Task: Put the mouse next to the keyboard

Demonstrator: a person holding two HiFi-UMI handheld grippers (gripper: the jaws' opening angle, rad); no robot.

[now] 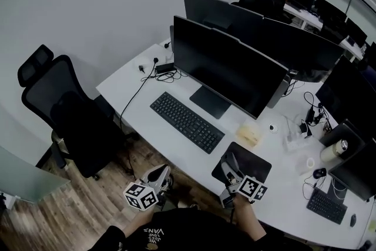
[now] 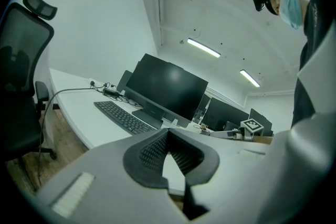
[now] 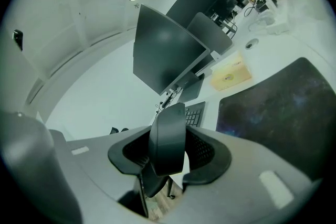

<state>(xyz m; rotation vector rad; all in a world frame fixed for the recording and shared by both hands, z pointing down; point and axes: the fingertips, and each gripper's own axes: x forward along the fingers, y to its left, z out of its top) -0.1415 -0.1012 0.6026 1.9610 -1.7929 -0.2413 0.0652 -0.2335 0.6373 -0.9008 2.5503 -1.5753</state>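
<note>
Right claw (image 3: 171, 132): clamped on the mouse (image 3: 168, 147), its jaws held apart by it.
Mouse: dark, held up on its edge between the pads, off the counter (image 1: 141, 120) (the head view places it at the near-left corner of the mouse pad (image 1: 249, 163)).
Left claw (image 2: 167, 135): jaws together at the tips, nothing between them; it sits to the near left, past the counter's near edge and above the wooden floor (image 1: 88, 208).
Keyboard (image 1: 187, 122): black, lying flat on the counter in front of the big monitor (image 1: 226, 64), left of the mouse pad and apart from it.
Box (image 1: 249, 135): pale yellow, just beyond the mouse pad's far edge.
Chair (image 1: 64, 114): black, on the floor at the far left, clear of both claws.
</note>
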